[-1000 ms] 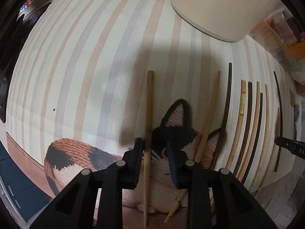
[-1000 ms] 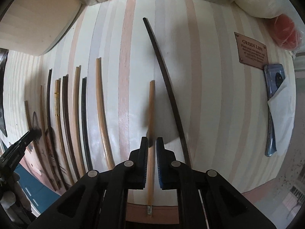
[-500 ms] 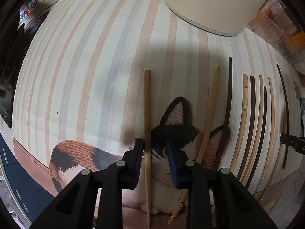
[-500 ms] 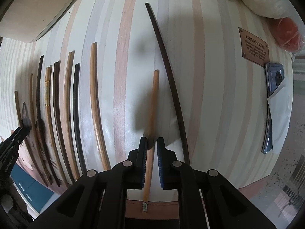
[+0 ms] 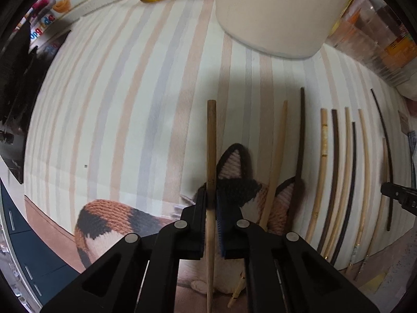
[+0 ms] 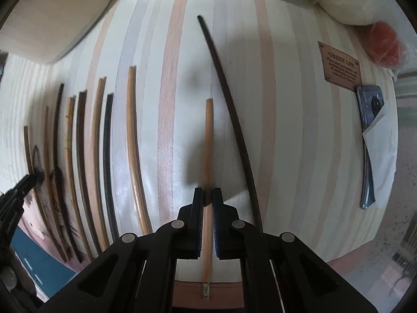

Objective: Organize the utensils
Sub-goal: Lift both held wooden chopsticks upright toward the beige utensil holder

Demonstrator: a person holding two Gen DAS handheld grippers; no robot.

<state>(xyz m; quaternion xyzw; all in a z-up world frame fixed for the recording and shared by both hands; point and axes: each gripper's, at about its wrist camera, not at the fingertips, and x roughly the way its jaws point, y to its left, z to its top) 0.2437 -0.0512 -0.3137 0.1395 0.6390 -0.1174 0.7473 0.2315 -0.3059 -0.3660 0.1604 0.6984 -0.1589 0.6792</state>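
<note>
Black gripper [image 5: 212, 203] frames, silver screws, blue pads [image 6: 215, 224].

My two wrist cameras look steeply down along their fingers, close over the striped mat [image 5: 125, 109], sharing the chopstick row [image 6: 109, 156].

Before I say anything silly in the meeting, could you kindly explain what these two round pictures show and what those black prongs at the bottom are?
There is no robot here: a person holds a two-finger gripper in each hand, and a fisheye camera on each looks forward along its fingers, hence the round, bent view. One picture is from the left gripper, shut on a light wooden chopstick. The other is from the right gripper, shut on another pale chopstick. Below lies a striped cloth with a row of loose chopsticks, light and dark, side by side. A knitted cat toy lies near the left gripper, and a phone lies to the right.
</note>
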